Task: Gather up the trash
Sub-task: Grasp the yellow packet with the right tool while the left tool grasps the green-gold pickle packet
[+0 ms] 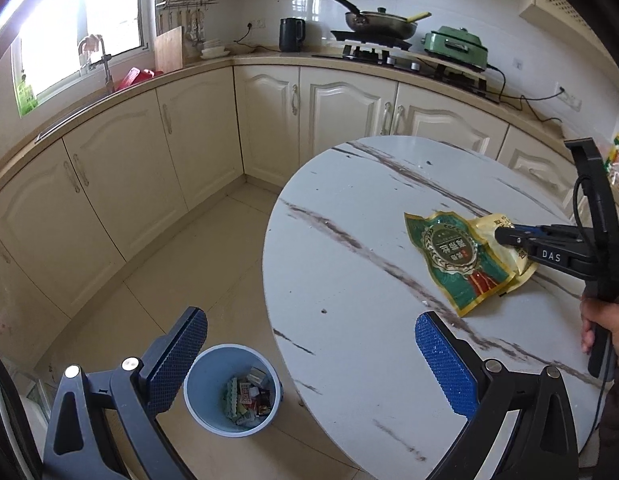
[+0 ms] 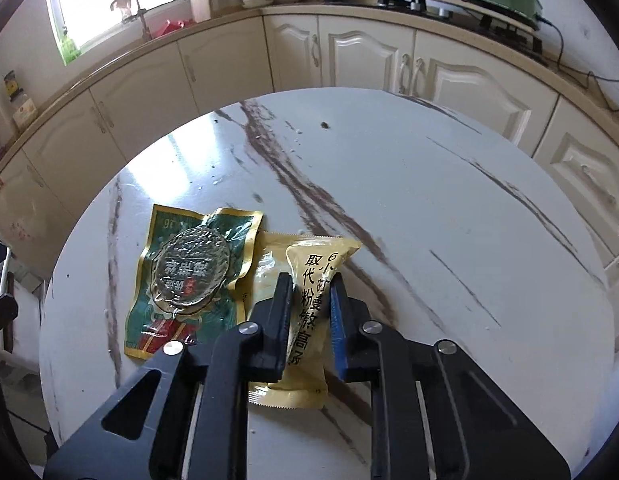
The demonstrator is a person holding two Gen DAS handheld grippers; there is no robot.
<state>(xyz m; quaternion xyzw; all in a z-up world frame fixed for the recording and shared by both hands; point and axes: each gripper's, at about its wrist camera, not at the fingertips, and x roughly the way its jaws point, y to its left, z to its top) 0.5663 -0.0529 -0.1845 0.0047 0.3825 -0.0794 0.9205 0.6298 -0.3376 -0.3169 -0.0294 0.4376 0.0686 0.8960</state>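
Green-and-gold wrapper [image 2: 189,276], pale yellow packet [image 2: 309,304], white brown-veined table [image 2: 429,200], light blue bin [image 1: 197,384].

two wrappers [image 2: 189,276], one bin [image 1: 232,390], one table [image 2: 429,208]

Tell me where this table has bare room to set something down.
The table is bare over its far half toward the cabinets and along its right side. The near-left part is crowded: the green wrapper lies there, with the yellow wrapper beside it, pinched in the right gripper. The left gripper hangs open over the table's edge by the trash bin.
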